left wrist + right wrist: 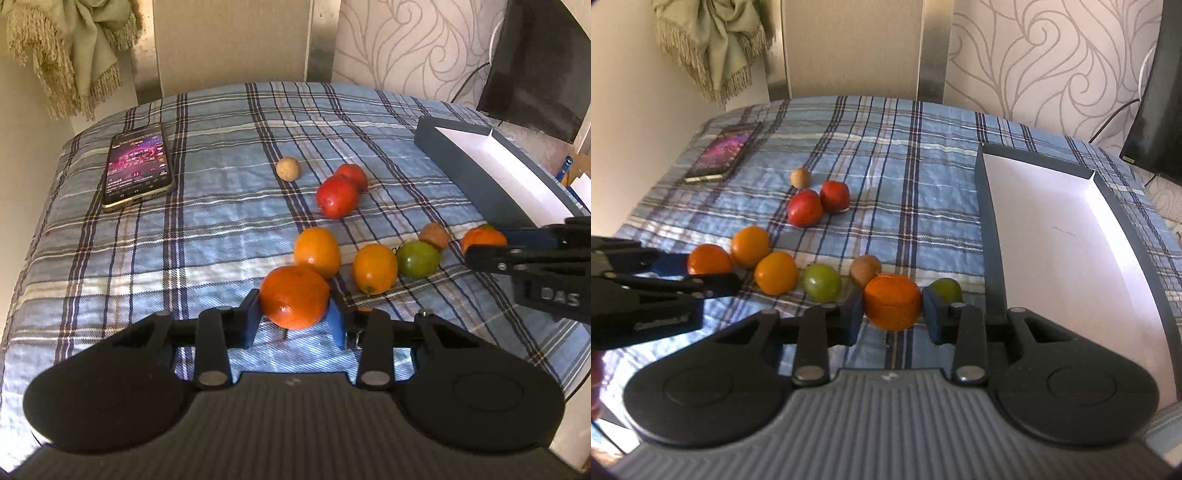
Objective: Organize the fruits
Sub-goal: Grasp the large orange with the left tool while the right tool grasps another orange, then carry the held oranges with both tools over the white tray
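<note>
While each of my hands holds a gripper over the plaid cloth [221,229], this is what I see.

Left gripper [294,318]: my blue pads press both sides of a deep orange tangerine [294,297], low over the cloth at the near end of the fruit row.
Right gripper [893,313]: its pads are clamped on a second tangerine [892,302], near the box's near left corner.
Orange fruits: two lighter ones [317,251] [374,268] lie just beyond my left gripper's tangerine.
Green fruits: one [822,283] sits left of my right gripper; another [946,290] peeks out behind its right pad.
Brown fruit [865,270]: just behind the second tangerine.
Red fruits [804,207] [834,196]: touching each other, farther back.
Small tan ball [800,177]: just behind the red pair.
Box [984,206]: dark walls, white inside, open, on the right; I see no fruit in it.
Phone [139,168]: screen lit, far left on the cloth.
</note>
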{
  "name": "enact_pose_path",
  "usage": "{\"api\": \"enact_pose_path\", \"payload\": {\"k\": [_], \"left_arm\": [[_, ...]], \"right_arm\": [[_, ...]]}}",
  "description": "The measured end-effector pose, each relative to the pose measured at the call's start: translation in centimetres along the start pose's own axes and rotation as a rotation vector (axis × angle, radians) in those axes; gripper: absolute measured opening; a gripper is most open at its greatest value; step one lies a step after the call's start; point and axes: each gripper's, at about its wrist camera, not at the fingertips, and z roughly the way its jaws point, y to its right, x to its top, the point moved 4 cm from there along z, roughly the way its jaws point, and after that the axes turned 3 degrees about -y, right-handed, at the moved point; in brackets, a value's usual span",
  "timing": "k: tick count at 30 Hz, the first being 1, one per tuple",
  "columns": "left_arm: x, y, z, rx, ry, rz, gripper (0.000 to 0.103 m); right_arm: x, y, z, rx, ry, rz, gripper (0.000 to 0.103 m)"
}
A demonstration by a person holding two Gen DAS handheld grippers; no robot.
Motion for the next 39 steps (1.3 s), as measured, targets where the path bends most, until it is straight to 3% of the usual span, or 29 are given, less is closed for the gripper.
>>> {"api": "enact_pose_path", "payload": {"k": [18, 39], "left_arm": [[0.5, 1.6, -2.2, 0.062, 0.029, -0.082, 0.043], [-2.2, 5.5, -7.3, 0.224, 0.051, -0.223, 0.043]], "right_arm": [[0.3, 0.9, -7.7, 0.139, 0.091, -0.019, 0.037], [-3.1, 5.2, -9.8, 0.281, 0.098, -0.102, 0.037]]}}
